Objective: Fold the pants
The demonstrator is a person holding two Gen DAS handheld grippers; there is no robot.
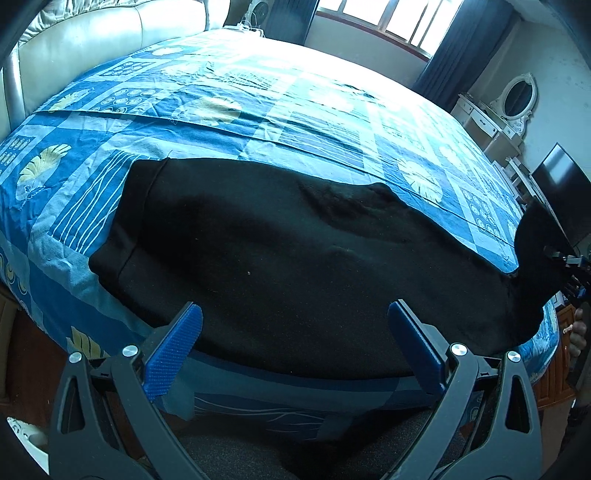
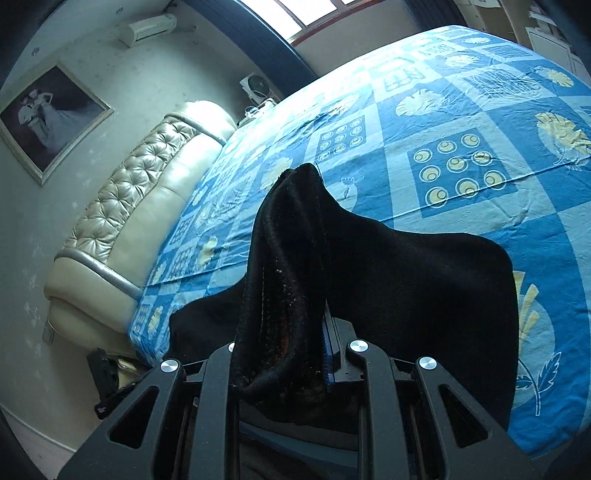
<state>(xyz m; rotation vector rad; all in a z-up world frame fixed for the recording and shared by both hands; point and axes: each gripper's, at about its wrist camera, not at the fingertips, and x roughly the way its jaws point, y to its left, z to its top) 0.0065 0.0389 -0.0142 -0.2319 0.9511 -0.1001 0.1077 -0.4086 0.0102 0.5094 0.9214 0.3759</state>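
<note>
Black pants [image 1: 288,258] lie flat along the near edge of a bed with a blue patterned sheet [image 1: 221,110]. My left gripper [image 1: 295,332] hovers over their near edge, open, with blue pads [image 1: 173,350] wide apart and nothing between them. At the far right of the left wrist view one end of the pants is lifted by my right gripper [image 1: 565,258]. In the right wrist view the right gripper [image 2: 295,332] is shut on a bunched end of the pants [image 2: 284,280], which stands up between its jaws; the rest of the pants [image 2: 424,295] trails on the sheet [image 2: 461,166].
A padded cream headboard [image 2: 140,221] runs along the bed's left end. A window [image 1: 388,18] with dark curtains lies beyond the bed. A white dressing table with an oval mirror [image 1: 517,99] and a dark screen [image 1: 565,184] stand at the right.
</note>
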